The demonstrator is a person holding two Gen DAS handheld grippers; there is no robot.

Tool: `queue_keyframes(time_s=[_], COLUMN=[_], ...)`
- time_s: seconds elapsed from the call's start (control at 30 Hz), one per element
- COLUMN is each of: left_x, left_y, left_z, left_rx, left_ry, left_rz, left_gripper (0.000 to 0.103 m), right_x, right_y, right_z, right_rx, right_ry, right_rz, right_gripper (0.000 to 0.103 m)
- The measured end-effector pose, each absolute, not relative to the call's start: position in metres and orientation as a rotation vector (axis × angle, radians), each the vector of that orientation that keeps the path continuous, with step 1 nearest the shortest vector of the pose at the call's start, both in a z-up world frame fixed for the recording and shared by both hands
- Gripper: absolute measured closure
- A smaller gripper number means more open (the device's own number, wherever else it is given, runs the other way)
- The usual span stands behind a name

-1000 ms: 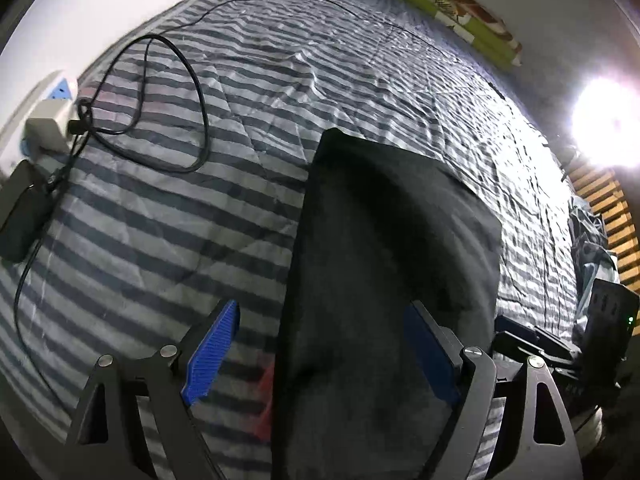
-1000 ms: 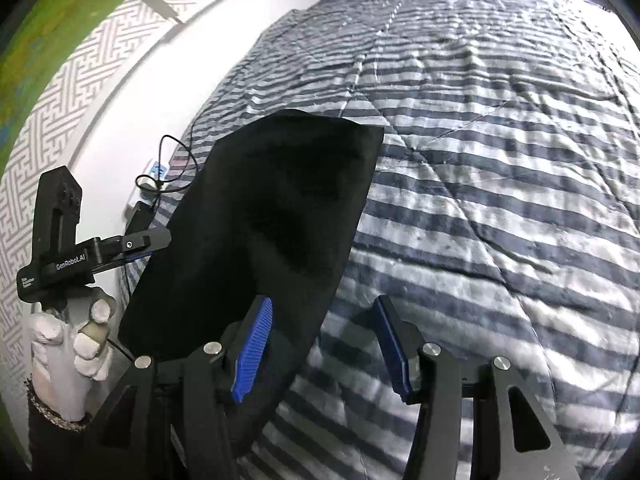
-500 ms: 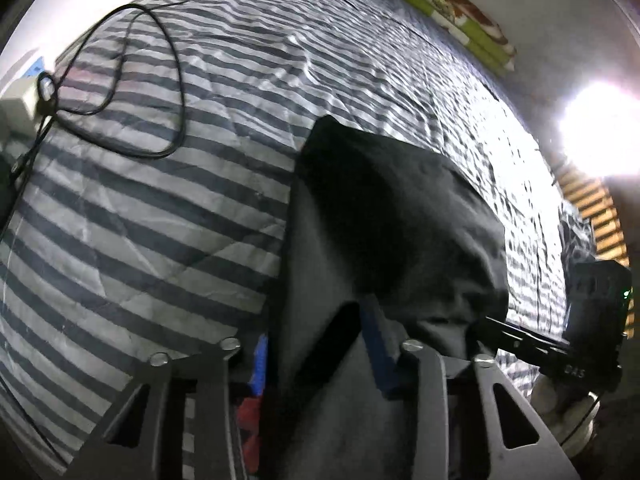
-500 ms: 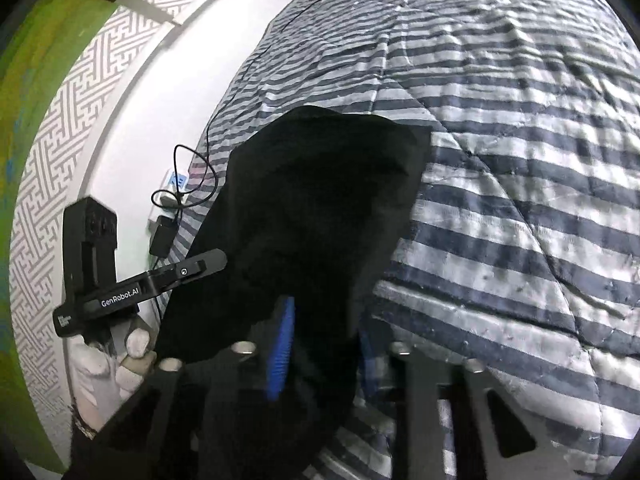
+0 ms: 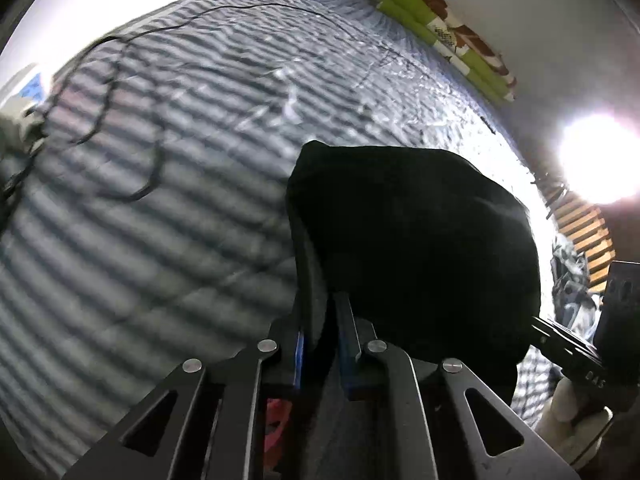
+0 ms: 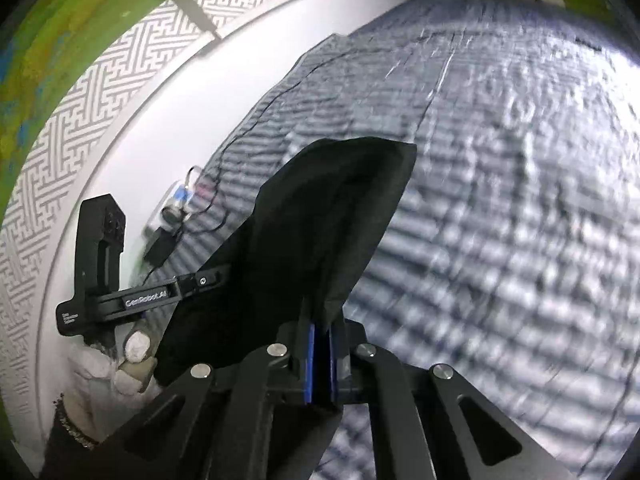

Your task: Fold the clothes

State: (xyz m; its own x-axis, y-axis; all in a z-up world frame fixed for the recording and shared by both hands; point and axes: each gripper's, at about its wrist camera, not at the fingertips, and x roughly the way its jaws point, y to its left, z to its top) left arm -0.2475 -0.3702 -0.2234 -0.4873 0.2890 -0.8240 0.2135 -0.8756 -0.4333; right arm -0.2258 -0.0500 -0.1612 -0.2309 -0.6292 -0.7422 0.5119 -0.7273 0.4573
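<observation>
Left wrist view: the striped grey quilted bed [image 5: 168, 208] lies under the black cloth garment [image 5: 412, 240], now bunched and lifted; both the left gripper [image 5: 320, 344] and right gripper [image 6: 321, 360] jaws have just closed, pinching its edge.

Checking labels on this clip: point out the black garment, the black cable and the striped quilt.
black garment [image 5: 420, 240], left wrist view, raised middle fold
black cable [image 5: 152, 176], left wrist view, loop on bedding
striped quilt [image 6: 520, 200], right wrist view, bare stretch
</observation>
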Motion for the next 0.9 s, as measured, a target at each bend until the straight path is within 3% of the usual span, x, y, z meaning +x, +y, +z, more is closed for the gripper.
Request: queue_keyframes(time_s=[0.37,0.77,0.83,0.9], left_x=[-0.4,-0.556,-0.562,-0.563], left_y=[-0.32,-0.289,-0.288,-0.292], left_z=[-0.217,-0.222,-0.228,-0.23], left_rx=[-1.49,-1.498,-1.545,-1.557], left_ry=[-0.728,-0.576,-0.558,-0.581], left_rz=[2.597,2.694,2.687,2.681], left_gripper=[0.091,0.092,0.086,0.082], right_x=[-0.364,-0.488,-0.499,-0.504], right_y=[-0.02,-0.004,-0.003,0.002], right_z=[-0.143,-0.168,-0.18,-0.187], right_rx=[1.164,1.142,1.216,1.297], right_ry=[-0.078,-0.19,-0.152,-0.121], right_rz=[-2.211,-2.347,-2.314,-2.292], right_gripper=[0.098,0.098,0.097,0.086])
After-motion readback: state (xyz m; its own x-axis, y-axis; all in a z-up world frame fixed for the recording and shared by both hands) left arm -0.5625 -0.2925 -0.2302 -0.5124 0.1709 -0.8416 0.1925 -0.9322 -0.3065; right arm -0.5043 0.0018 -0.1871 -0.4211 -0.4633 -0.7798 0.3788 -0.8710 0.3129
